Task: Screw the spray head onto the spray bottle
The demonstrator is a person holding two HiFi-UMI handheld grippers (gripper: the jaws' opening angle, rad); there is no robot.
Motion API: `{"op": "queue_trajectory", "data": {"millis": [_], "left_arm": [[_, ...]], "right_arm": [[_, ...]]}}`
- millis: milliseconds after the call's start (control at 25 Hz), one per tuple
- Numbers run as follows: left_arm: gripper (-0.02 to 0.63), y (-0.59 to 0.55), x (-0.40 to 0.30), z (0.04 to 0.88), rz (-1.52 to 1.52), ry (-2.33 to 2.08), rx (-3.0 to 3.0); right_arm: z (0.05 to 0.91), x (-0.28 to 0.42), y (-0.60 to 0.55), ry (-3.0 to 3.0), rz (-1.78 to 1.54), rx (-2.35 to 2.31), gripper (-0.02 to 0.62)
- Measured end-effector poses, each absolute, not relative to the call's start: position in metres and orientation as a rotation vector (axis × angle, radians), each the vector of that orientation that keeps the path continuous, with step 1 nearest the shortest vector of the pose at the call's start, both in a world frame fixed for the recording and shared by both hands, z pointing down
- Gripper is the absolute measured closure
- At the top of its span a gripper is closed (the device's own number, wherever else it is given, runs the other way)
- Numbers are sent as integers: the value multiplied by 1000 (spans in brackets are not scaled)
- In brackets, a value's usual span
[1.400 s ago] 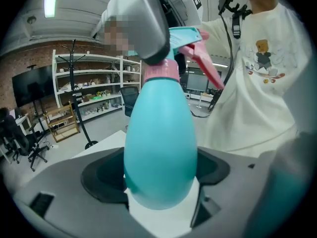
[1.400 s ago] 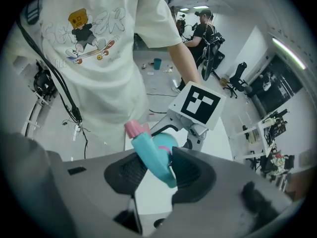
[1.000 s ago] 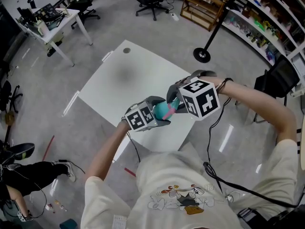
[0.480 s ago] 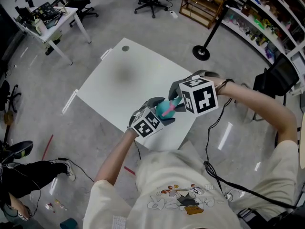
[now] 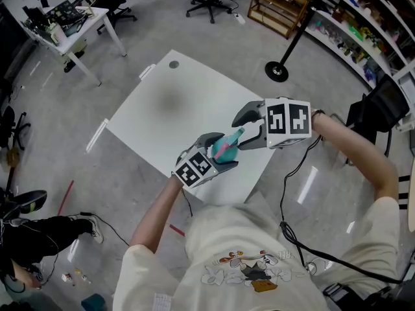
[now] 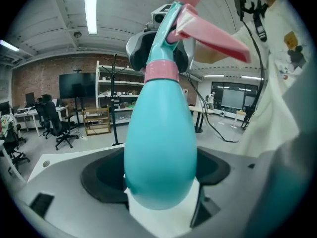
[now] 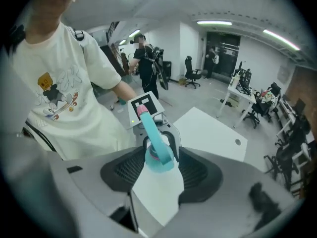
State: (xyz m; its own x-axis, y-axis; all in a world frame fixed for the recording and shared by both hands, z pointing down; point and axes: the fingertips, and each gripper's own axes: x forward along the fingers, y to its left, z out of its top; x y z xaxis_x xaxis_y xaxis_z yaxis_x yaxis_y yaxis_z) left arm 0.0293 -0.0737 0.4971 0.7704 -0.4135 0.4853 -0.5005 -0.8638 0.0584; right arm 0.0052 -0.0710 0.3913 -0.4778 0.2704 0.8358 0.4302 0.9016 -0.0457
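Observation:
In the head view, a teal spray bottle [image 5: 224, 149] stands tilted above the near corner of the white table [image 5: 168, 109], and my left gripper [image 5: 219, 157] is shut on its body. The left gripper view shows the bulging bottle [image 6: 158, 148] between the pads, a pink collar [image 6: 161, 71] on its neck, and the teal spray head with a pink trigger [image 6: 213, 38] on top. My right gripper [image 5: 244, 129] reaches in from the right; its jaws are opening. In the right gripper view the spray head [image 7: 157, 145] lies between the jaws of the right gripper [image 7: 161, 165] with small gaps either side.
A black stand with a round base [image 5: 277, 73] rises beyond the table's far right corner. A cluttered desk [image 5: 65, 24] and office chairs stand at the back left, wooden shelves [image 5: 279, 5] at the back. A black cable [image 5: 288, 193] hangs from the right gripper.
The right gripper's jaws have widened off the spray head, and its marker cube has rolled and drawn slightly right. The left gripper still holds the bottle in nearly the same place.

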Motion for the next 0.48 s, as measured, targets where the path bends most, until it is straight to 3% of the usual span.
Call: {"op": "queue_trajectory", "data": {"millis": [320,400,480], "left_arm": [[201,-60,42,498,757,-519,2855],[201,-61,46,499,748,-510,2851],[201,-61,46,502,747,-511,2832]], "right_arm": [[407,8,-45,-2116,-230,-666,394],[410,8,-45,-2123,-235,-655,456],[412,7,-45,-2128,-229,-644,459]]}}
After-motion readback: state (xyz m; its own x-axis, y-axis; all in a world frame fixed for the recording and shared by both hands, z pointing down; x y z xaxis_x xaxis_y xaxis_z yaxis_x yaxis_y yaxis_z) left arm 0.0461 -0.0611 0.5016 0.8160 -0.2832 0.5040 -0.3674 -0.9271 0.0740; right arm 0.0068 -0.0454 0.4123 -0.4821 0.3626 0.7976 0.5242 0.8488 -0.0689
